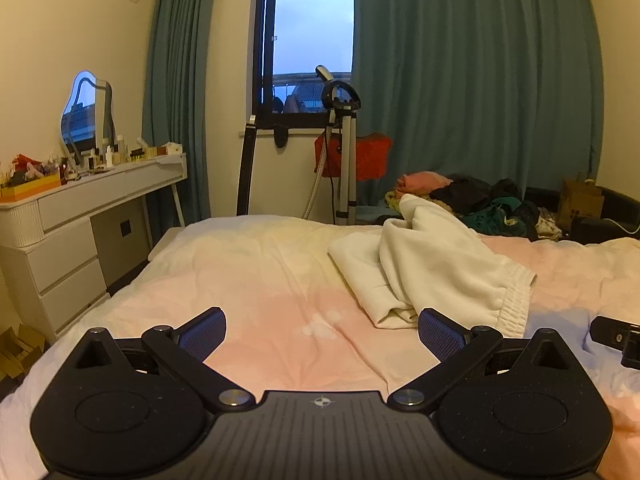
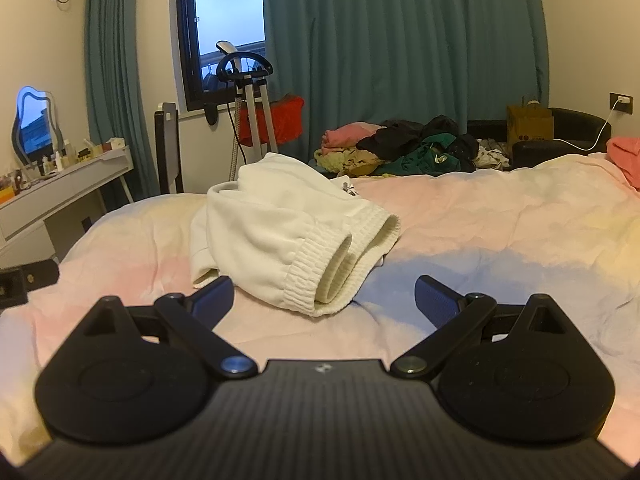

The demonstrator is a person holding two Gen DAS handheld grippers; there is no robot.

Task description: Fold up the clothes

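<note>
The white sweatpants (image 1: 432, 264) are seen bunched up on the pink bed cover (image 1: 256, 280), at about one o'clock from the left gripper (image 1: 322, 330). Both the left gripper and the right gripper (image 2: 324, 300) are spread wide, and nothing is held.

Bare duvet (image 1: 280, 280) ahead, white garment (image 2: 280, 220) the lone obstacle

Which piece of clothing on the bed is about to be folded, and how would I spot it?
Start at the big bed with its pastel pink cover. A cream-white garment lies crumpled on it, just ahead of the open tongs, with thick ribbed cuffs facing them. It lies alone on the cover, unlike the dark and pink clothes pile heaped by the teal curtain.
</note>
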